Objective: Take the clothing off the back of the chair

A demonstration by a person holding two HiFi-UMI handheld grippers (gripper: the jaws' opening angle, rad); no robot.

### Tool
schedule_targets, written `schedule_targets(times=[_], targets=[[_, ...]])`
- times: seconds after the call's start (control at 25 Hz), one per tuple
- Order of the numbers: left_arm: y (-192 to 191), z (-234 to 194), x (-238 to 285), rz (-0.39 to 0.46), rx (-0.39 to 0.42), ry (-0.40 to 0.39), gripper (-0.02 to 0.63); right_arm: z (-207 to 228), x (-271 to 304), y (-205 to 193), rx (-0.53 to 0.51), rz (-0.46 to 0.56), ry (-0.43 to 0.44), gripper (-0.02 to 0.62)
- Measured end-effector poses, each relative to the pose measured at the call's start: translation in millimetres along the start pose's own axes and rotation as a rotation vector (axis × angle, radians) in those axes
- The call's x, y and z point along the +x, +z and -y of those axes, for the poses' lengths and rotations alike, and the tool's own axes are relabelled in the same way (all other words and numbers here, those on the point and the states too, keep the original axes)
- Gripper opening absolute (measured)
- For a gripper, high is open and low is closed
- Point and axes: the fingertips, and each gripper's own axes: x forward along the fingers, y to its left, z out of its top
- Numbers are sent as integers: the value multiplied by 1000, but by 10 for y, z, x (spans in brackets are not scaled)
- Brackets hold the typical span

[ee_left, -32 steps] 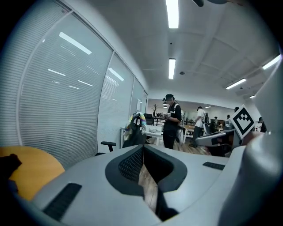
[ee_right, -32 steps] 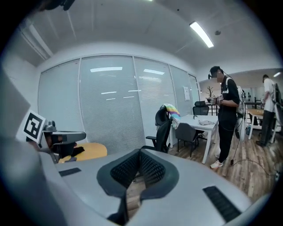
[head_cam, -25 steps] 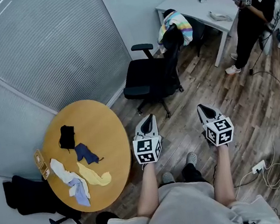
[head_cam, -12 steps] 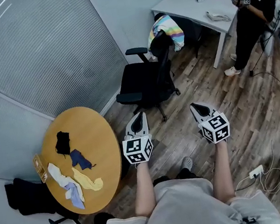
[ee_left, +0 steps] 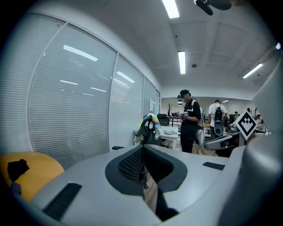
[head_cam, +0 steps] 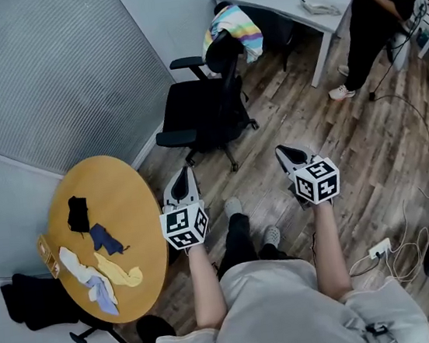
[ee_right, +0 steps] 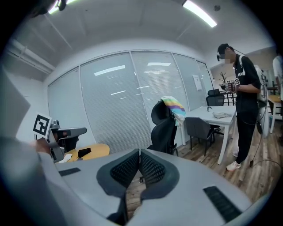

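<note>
Head view has us on approach, left gripper (head_cam: 186, 177) and right gripper (head_cam: 285, 153) jaws shut and empty, striped clothing (head_cam: 237, 32) draped on the chair (head_cam: 195, 110) back well ahead; next, we reach it and open.

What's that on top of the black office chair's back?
A rainbow-striped garment hangs over the top of the back of the chair. The part of the back beneath it is covered, and how far it hangs down the far side can't be seen.

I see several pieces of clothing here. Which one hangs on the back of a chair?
The rainbow-striped garment, draped over the back of the black office chair. The others, such as the yellow cloth, lie flat on the round table.
</note>
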Motion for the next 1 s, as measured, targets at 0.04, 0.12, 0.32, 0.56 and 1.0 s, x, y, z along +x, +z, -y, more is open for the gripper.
schedule_targets(times=[0.04, 0.12, 0.32, 0.56, 1.0], targets=[[-12, -6, 51, -6, 1, -2, 29, 23, 9, 6, 1, -2, -2, 26], [-50, -28, 180, -29, 2, 3, 29, 65, 21, 7, -2, -14, -8, 26], [-4, 44, 617, -27, -10, -43, 29, 254, 55, 63, -24, -33, -44, 26], [-1, -12, 1337, -31, -25, -101, 29, 658, 348, 145, -2, -47, -137, 26], [516, -543, 2665, 13, -95, -159, 29, 1227, 1242, 992, -41, -34, -203, 26]])
